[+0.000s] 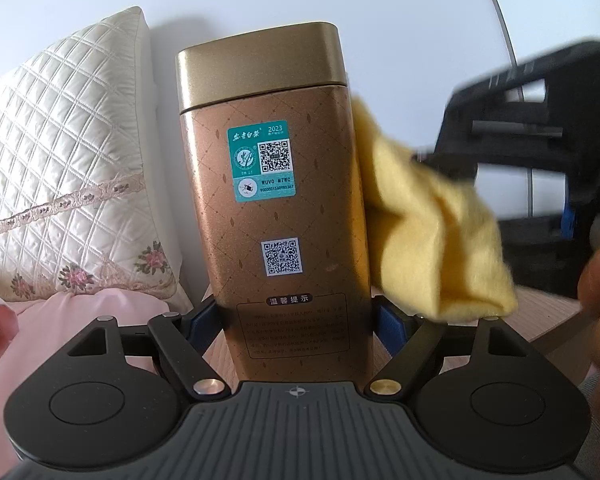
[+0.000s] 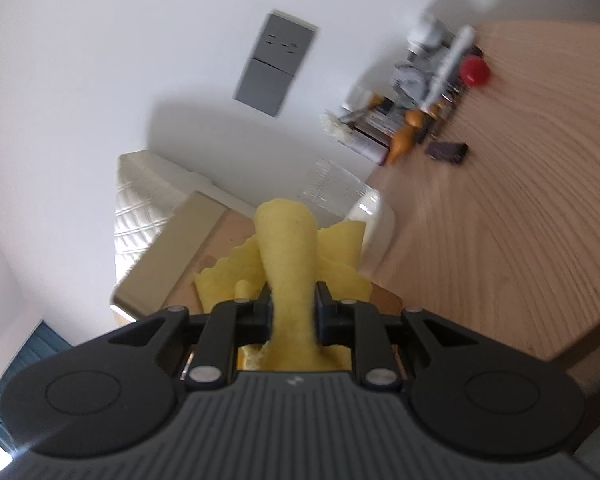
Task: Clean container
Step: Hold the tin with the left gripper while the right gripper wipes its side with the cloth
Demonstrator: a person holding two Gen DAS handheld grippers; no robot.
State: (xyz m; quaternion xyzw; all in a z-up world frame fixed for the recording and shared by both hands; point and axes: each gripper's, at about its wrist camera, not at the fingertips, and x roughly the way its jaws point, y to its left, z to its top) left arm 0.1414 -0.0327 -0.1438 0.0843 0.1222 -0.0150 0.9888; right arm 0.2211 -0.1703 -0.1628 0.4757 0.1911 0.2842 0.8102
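A tall gold tea tin [image 1: 276,208] with a gold lid and teal label stands upright between the fingers of my left gripper [image 1: 298,320], which is shut on its lower part. A yellow cloth [image 1: 432,232] lies against the tin's right side. My right gripper [image 2: 293,304] is shut on the yellow cloth [image 2: 292,248]; it shows blurred at the right of the left wrist view [image 1: 512,128]. In the right wrist view the tin [image 2: 180,256] lies just beyond the cloth.
A quilted white pillow [image 1: 60,168] and pink bedding [image 1: 40,340] lie left of the tin. A round wooden table [image 2: 500,220] carries a clear glass container [image 2: 340,200], a clutter of small items [image 2: 420,96] and a red object [image 2: 475,71]. A grey wall socket [image 2: 274,64] is behind.
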